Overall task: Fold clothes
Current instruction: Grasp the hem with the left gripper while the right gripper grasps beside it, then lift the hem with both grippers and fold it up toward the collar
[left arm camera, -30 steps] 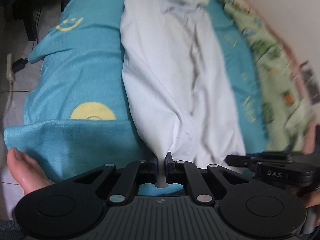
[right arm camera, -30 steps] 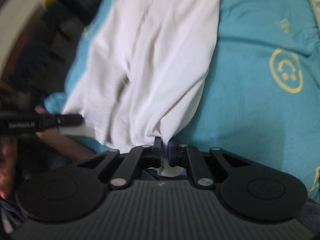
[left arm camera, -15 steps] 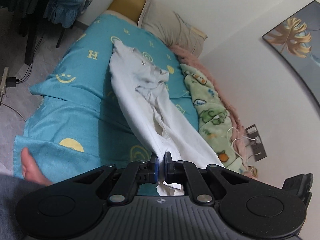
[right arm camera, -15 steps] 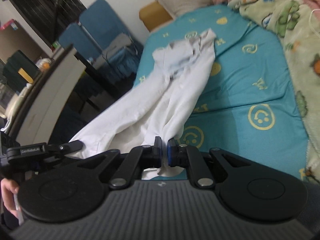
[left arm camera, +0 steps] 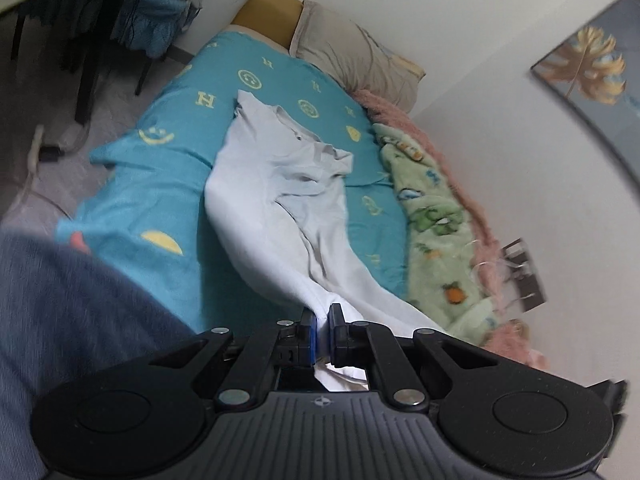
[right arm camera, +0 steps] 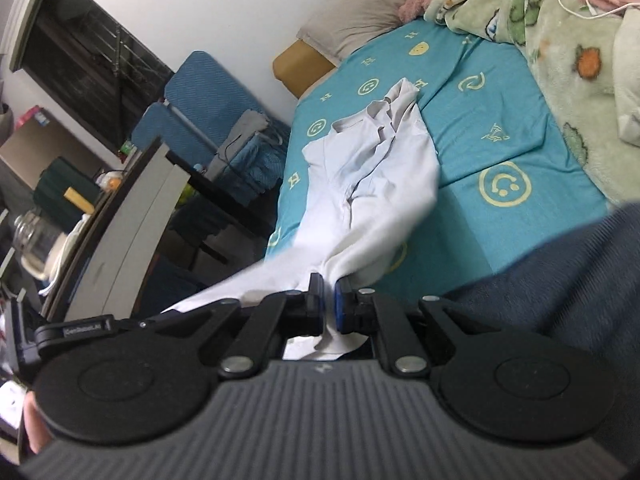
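Both tools, left tool and right tool, pinch the near hem of the white garment, which apparently stretches lengthwise away up the bed.

Looking down from near the foot of the bed toward the pillow, both wrist views sharing it.

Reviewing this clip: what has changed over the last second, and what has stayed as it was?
Both grippers rose and drew back, lifting the near end of the white garment off the teal bedsheet; its far end still lies there. The left gripper and right gripper stayed shut on the cloth throughout. Pillow and green blanket unchanged.
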### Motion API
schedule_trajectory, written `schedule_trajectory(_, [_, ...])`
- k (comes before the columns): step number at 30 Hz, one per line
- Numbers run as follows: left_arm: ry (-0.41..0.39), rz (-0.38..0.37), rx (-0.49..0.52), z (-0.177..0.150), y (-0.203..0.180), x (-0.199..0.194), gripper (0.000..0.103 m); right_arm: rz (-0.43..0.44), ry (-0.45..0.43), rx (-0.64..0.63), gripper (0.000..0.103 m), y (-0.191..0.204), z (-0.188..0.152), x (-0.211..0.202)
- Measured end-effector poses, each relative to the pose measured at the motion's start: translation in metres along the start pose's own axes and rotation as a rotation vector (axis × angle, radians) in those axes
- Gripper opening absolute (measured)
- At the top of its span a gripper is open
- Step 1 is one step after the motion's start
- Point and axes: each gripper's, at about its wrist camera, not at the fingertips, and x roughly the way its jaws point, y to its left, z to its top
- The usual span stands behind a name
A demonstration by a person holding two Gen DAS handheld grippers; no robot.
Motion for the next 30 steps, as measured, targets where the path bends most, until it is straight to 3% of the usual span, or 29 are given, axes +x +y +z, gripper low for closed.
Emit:
schedule_trajectory(8, [-0.071, 0.105, 0.087, 0.082, -0.003, 0.080, 0.006, -0.051, -0.048, 0.014, 0.009, -0.014, 0.072, 0.072])
schedule_trajectory(13, [-0.116, 0.144, 0.080, 0.131, 0.004, 0.133, 0.006, -0.120, -0.079, 0.000, 0.009, -0.023, 0.119, 0.125])
schedule_trajectory(17, [-0.171, 0.184, 0.140, 0.154, 0.000, 0.167, 0.006, -0.154, -0.093, -0.052, 0.009, -0.027, 0.143, 0.166])
schedule_trajectory(26, [-0.230, 0.275, 0.245, 0.174, 0.006, 0.258, 0.007, -0.197, -0.147, -0.157, 0.009, -0.052, 0.159, 0.238])
schedule_trajectory(30, [-0.267, 0.362, 0.406, 0.153, 0.011, 0.292, 0.007, -0.191, -0.122, -0.164, 0.010, -0.066, 0.154, 0.263])
